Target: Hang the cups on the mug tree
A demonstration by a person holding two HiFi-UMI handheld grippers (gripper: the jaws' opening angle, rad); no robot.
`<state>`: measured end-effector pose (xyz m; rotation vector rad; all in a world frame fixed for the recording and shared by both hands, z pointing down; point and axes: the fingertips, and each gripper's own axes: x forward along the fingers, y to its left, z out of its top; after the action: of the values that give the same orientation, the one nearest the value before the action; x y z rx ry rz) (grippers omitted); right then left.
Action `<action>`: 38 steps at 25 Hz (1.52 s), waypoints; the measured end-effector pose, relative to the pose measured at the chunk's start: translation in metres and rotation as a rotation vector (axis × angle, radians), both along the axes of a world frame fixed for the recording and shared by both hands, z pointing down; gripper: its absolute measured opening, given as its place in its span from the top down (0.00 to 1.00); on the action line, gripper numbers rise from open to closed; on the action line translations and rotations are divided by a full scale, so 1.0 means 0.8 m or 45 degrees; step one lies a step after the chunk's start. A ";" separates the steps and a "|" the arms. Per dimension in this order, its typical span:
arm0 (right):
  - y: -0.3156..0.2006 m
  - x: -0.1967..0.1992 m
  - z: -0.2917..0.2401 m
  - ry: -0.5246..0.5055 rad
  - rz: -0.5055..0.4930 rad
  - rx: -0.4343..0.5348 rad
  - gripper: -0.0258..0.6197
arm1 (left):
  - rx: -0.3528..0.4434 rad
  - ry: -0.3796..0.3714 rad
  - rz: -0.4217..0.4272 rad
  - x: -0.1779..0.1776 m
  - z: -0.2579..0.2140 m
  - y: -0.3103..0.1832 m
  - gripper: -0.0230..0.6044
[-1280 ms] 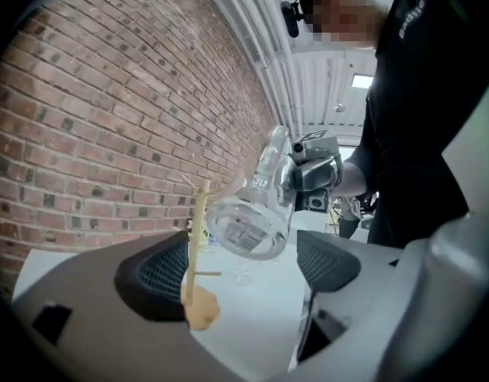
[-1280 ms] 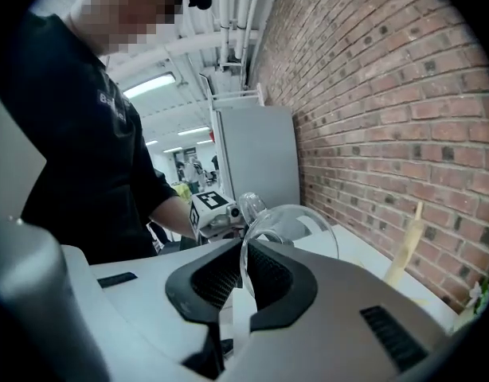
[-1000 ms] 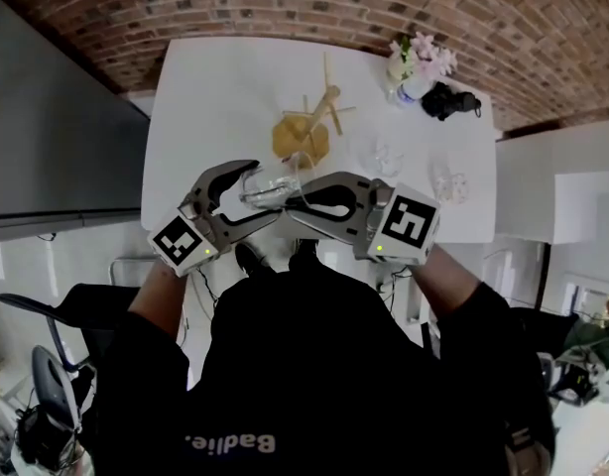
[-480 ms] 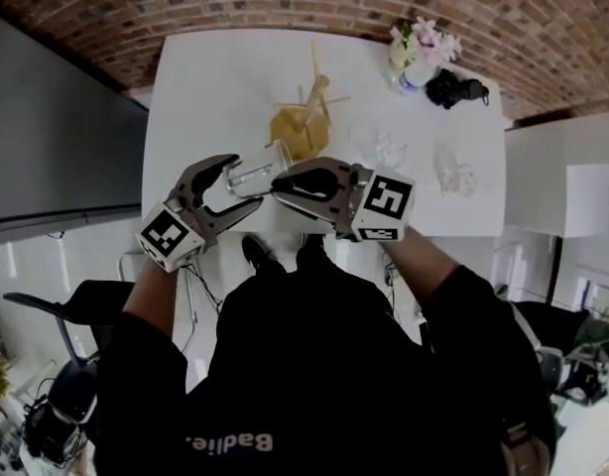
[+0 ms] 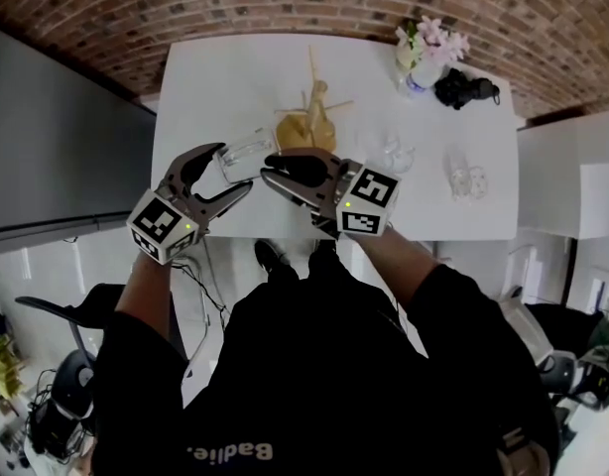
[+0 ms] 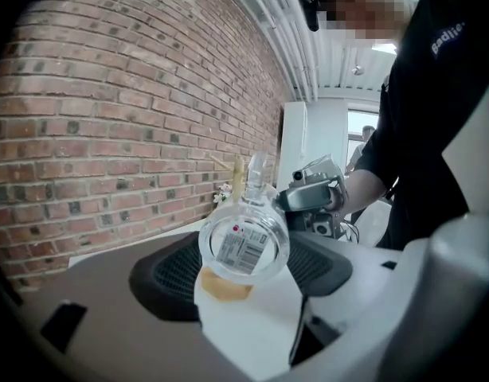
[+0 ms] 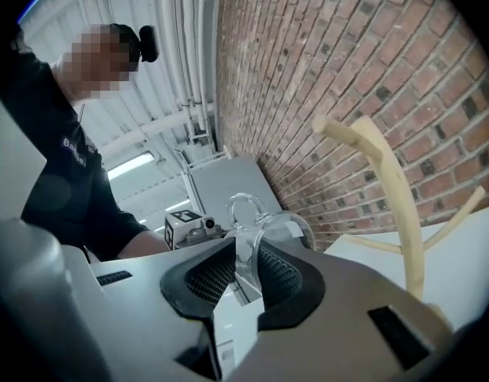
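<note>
Seemingly left gripper (image 5: 233, 170) holds cup (image 5: 241, 152); right gripper (image 5: 267, 169) opening.

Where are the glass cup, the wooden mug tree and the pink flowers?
glass cup (image 6: 243, 243): left gripper view, on its labelled bottom.
wooden mug tree (image 5: 316, 100): head view, on its upright stem.
pink flowers (image 5: 433, 43): head view, on the blossoms.
</note>
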<state>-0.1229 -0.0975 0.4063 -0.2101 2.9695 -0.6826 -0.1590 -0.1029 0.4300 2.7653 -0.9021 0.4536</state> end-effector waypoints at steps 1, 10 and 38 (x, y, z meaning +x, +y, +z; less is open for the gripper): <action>-0.003 -0.001 0.003 -0.016 0.016 -0.014 0.81 | -0.008 -0.017 0.007 -0.002 0.002 -0.003 0.44; -0.036 -0.003 0.011 -0.131 0.129 -0.112 0.80 | -0.047 -0.102 0.064 -0.007 0.006 -0.035 0.44; -0.087 0.016 0.046 -0.316 0.328 -0.490 0.77 | -0.135 -0.215 0.195 0.010 0.022 -0.085 0.44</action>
<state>-0.1100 -0.1668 0.4434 -0.4843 2.4954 -1.1420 -0.1514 -0.1712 0.4476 2.7409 -0.6796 0.7480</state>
